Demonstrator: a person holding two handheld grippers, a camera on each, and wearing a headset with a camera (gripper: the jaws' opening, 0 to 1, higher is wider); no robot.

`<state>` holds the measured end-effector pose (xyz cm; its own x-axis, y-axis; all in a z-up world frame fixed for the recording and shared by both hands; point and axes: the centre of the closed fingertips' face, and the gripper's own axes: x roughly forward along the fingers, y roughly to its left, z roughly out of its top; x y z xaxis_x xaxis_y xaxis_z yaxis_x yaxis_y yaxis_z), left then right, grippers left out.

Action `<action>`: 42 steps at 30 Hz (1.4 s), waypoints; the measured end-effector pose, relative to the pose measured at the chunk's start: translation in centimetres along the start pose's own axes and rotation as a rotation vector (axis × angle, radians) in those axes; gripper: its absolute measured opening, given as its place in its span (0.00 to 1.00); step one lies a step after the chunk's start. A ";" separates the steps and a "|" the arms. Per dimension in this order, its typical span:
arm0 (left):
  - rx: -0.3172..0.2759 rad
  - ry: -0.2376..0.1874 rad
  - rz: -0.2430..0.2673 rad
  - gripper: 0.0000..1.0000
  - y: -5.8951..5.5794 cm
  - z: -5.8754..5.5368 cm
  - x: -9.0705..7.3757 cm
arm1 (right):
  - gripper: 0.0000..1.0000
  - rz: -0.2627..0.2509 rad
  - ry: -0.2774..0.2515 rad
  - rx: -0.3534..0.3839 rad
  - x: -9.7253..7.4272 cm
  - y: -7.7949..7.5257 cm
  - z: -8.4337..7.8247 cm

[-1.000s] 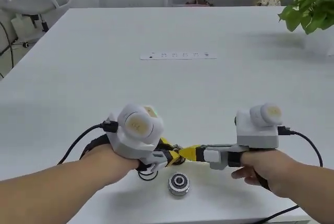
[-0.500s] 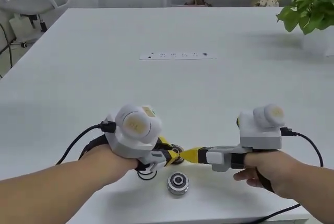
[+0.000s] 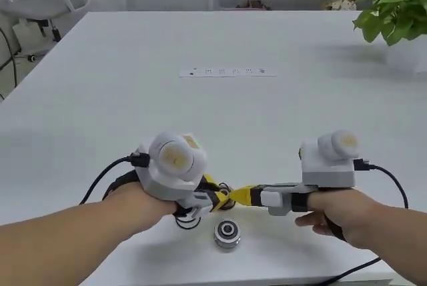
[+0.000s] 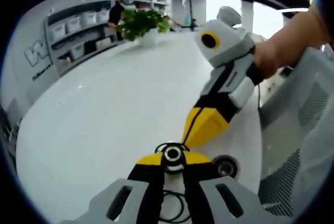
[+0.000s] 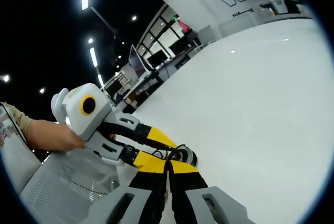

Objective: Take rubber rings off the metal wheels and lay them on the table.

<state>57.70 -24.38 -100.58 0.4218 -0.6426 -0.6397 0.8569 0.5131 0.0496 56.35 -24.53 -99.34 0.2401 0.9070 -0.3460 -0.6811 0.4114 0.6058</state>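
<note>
Jaws of the left gripper [image 4: 173,160] are clamped on a metal wheel [image 4: 173,154], held off the table [image 3: 267,119] as anchor; right gripper [image 5: 168,166] is closed, apparently pinching its rubber ring [image 5: 177,148] for peeling. Second wheel [image 3: 227,232] is parked alongside.

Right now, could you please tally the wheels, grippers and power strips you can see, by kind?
Wheels: 2 (one in the left jaws, one on the table)
Grippers: 2 (left gripper, right gripper)
Power strips: 1
Total: 5
</note>
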 end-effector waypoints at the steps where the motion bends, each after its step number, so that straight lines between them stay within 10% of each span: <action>1: 0.001 0.001 0.000 0.14 0.0 0.0 0.0 | 0.00 0.001 0.000 0.000 0.0 0.0 0.0; 14: 0.048 0.023 -0.023 0.20 0.0 0.0 -0.8 | 0.00 0.008 -0.009 0.005 -0.1 0.4 0.2; 42: -0.006 -0.088 -0.061 0.54 0.3 0.6 -7.9 | 0.00 0.038 -0.018 0.006 0.0 1.3 1.5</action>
<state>54.84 -19.51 -95.09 0.3937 -0.7197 -0.5718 0.8800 0.4748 0.0083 56.46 -23.85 -97.50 0.2265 0.9234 -0.3098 -0.6854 0.3771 0.6229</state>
